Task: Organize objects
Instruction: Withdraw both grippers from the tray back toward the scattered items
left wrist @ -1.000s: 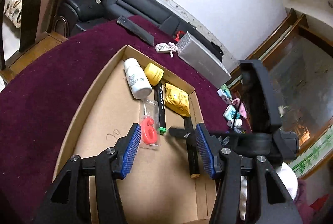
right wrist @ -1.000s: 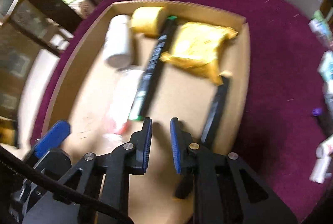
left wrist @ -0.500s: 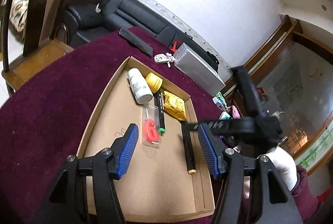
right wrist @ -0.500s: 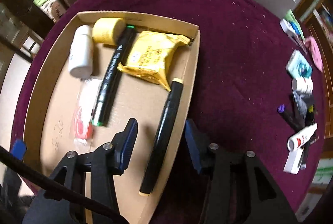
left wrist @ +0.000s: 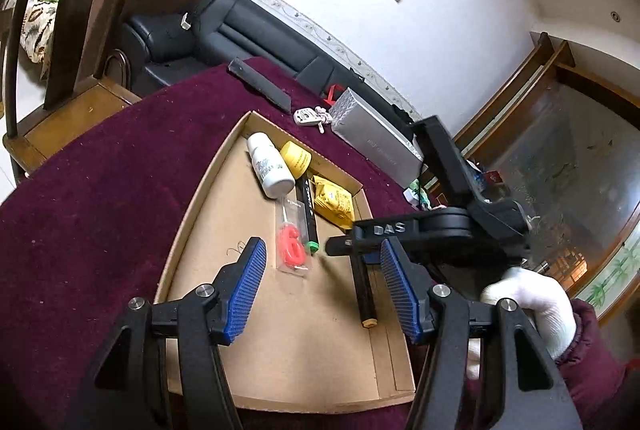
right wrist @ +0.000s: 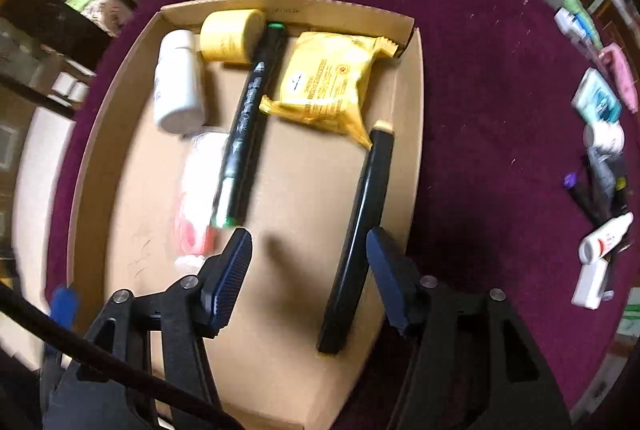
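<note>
A shallow cardboard tray lies on a maroon tablecloth. In it are a white bottle, a yellow jar, a green-capped black marker, a yellow packet, a bagged red item and a black pen along the right wall. My left gripper is open and empty above the tray. My right gripper is open and empty above the black pen; its body shows in the left wrist view.
Loose small items lie on the cloth right of the tray: tubes, packets, markers. A silver box, a key fob and a black case lie behind the tray. A wooden chair stands at the left.
My right gripper opened, left the black pen lying in the tray and pulled back. My left gripper rose and drew back, still open.
</note>
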